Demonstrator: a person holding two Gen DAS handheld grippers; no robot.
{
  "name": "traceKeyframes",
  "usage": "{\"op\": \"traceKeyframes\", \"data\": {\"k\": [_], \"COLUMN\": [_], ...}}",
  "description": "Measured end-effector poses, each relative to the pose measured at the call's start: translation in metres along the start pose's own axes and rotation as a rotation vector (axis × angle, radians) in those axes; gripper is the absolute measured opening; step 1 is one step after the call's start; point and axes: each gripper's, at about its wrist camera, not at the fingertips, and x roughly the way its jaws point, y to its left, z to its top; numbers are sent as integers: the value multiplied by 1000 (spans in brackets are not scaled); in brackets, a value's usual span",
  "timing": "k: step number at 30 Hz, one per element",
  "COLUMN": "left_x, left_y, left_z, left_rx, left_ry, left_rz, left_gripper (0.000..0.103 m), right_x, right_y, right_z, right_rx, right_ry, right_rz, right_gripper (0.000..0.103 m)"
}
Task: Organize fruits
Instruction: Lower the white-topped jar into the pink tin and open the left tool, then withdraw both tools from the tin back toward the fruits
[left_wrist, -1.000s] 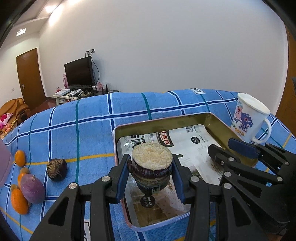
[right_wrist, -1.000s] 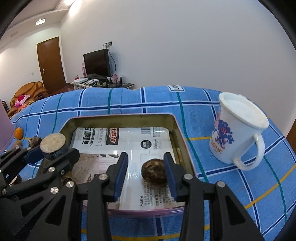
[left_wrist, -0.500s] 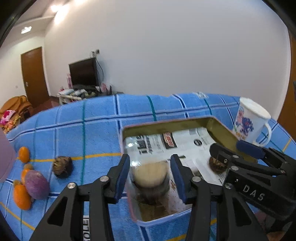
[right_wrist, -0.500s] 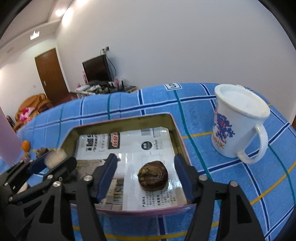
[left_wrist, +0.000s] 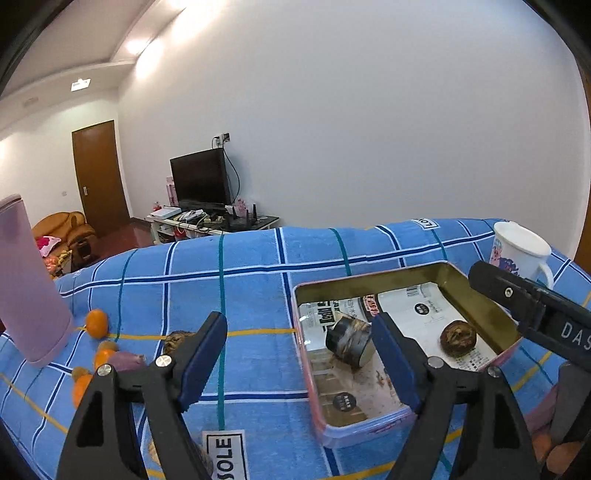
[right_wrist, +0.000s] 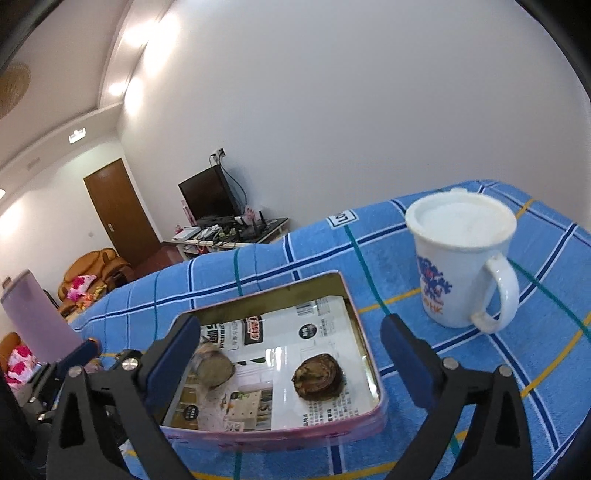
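An open tin tray (left_wrist: 369, 282) (right_wrist: 364, 339) lined with printed paper lies on the blue checked cloth. Inside it a dark cut fruit (left_wrist: 347, 345) (right_wrist: 214, 365) lies tipped on its side, and a brown round fruit (left_wrist: 458, 338) (right_wrist: 317, 376) sits to its right. My left gripper (left_wrist: 297, 362) hangs above the tray's left edge with its jaws opening, touching nothing. My right gripper (right_wrist: 290, 363) is over the tray's near edge with its jaws opening wide. The brown fruit lies free beyond them.
A white lidded mug (left_wrist: 517, 251) (right_wrist: 461, 258) stands right of the tray. At the left are a pink tumbler (left_wrist: 26, 280), small oranges (left_wrist: 96, 323), a purple fruit (left_wrist: 125, 358) and a brown fruit (left_wrist: 177, 339) half hidden by my left finger.
Both grippers opened and drew back and up. The left one let go of the cut fruit, which tipped over in the tray. The right one released the brown fruit.
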Motion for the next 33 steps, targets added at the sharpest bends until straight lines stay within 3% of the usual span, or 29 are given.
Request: {"op": "traceKeyframes", "data": {"k": [12, 24, 33], "left_x": [0, -6, -16], "left_y": [15, 31, 52], "left_z": [-9, -22, -32], "left_rx": [-6, -26, -66], "left_ry": [1, 13, 42], "left_rz": [76, 114, 117], "left_gripper": [82, 82, 82], "right_x": [-17, -22, -28], "right_y": [17, 14, 32], "right_z": [-8, -12, -22], "right_rx": [-116, -66, -84], "right_ry": [-138, -145, -160], "right_rz": [-101, -100, -112], "right_gripper": [103, 103, 103]}}
